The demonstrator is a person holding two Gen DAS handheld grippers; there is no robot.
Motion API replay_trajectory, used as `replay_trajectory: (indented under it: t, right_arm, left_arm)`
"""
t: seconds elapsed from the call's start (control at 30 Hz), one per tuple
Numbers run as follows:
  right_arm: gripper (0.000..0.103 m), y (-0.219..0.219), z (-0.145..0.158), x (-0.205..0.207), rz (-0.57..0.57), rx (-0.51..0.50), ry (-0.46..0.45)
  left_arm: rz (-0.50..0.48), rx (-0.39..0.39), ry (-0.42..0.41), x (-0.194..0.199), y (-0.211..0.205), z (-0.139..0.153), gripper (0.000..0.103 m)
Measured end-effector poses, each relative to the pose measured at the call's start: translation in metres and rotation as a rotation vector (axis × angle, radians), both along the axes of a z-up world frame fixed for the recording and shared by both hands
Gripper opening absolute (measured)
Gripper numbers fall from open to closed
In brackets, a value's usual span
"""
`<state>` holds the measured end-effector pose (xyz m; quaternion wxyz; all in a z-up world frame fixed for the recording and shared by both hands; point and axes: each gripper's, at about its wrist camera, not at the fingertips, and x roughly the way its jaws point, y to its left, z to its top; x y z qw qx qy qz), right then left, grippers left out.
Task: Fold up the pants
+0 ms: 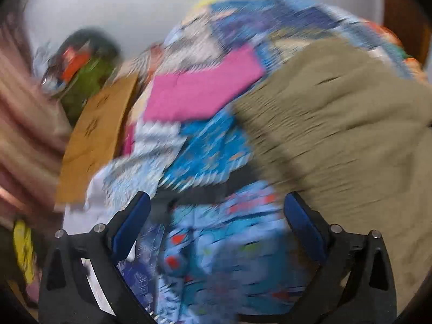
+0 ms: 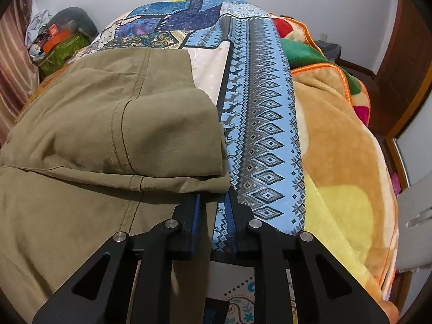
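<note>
Olive-khaki pants lie on the patterned bedspread, with a folded layer on top. My right gripper is nearly closed at the folded edge of the pants; its blue pads stand close together, with pant cloth at the tips. In the blurred left wrist view the pants fill the right side. My left gripper is wide open and empty above the bedspread, left of the pants.
A pink cloth and a brown cardboard sheet lie on the bed to the left. A plush orange-yellow blanket lies on the right. A pile of bags sits by the wall at far left.
</note>
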<state>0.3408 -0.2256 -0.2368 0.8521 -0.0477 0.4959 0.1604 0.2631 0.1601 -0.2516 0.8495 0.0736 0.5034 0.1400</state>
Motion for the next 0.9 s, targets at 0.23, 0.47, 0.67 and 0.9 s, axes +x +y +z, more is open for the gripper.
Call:
replay_trajectory:
  t: [0.23,0.47,0.67,0.9]
  right_arm:
    - [0.028,0.003,0.019,-0.014,0.022,-0.048,0.003]
    - [0.062,-0.005,0.061,-0.023,0.007,-0.013,-0.126]
    - [0.065,0.002,0.063,0.007,0.003,0.033,-0.124]
    - [0.050,0.016,0.021,0.041,0.052,0.119,0.002]
  left_arm:
    - [0.020,-0.210,-0.015,-0.018,0.016,0.020,0.086]
    - [-0.104,-0.264,-0.078,-0.003,-0.019,0.050,0.092]
    - [-0.123,-0.308,0.010,0.032,-0.035,0.027,0.092]
    - [-0.144,-0.444,0.068,0.046,-0.040,0.004,0.092]
